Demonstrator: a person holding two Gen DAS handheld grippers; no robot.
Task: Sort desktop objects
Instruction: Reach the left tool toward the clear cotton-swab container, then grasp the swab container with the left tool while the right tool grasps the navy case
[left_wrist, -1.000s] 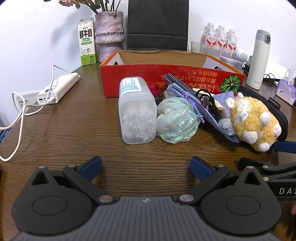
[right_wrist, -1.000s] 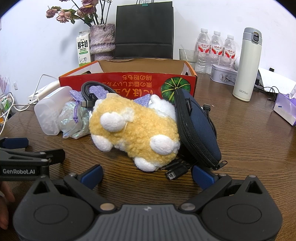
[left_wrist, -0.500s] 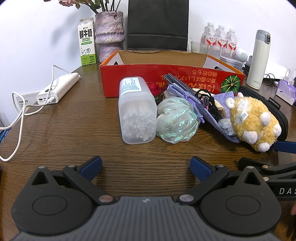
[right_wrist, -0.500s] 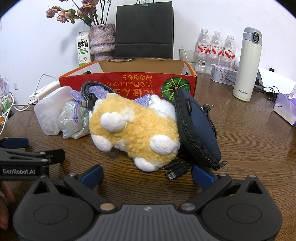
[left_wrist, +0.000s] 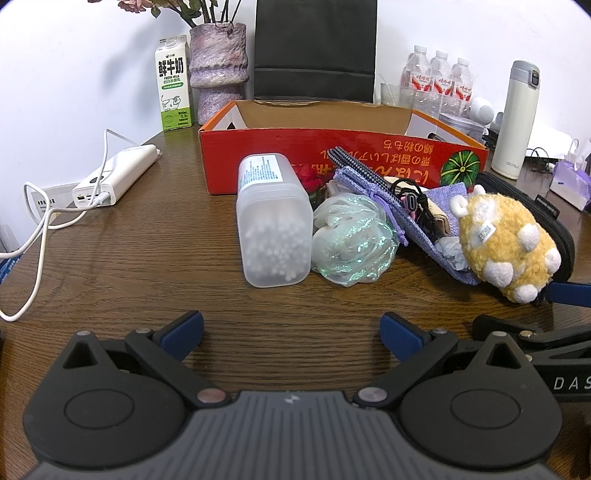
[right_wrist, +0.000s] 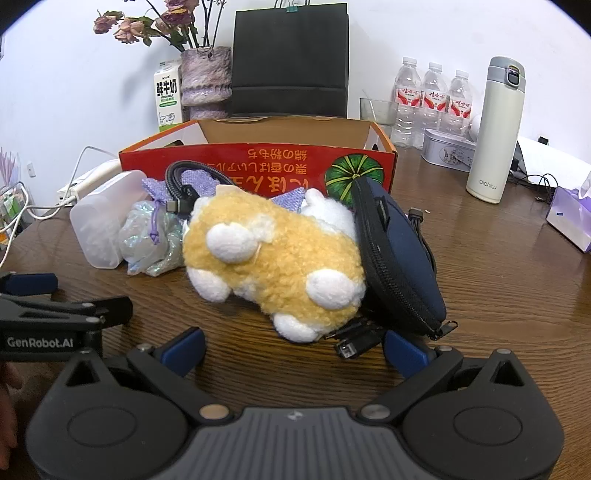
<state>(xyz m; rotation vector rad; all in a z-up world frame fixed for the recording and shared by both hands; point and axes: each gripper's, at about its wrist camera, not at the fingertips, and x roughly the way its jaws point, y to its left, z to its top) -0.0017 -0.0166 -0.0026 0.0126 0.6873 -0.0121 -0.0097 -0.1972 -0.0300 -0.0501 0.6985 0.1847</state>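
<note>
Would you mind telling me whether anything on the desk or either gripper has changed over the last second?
Nothing has visibly changed. The left gripper and the right gripper remain open and empty above the table, and the cotton swab box, plush toy and navy pouch lie where they were in front of the red box.

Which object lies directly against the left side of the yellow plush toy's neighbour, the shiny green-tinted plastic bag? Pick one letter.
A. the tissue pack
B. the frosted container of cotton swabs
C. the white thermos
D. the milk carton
B: in the left wrist view the frosted container of cotton swabs lies on its side, touching the left edge of the shiny bag.
</note>
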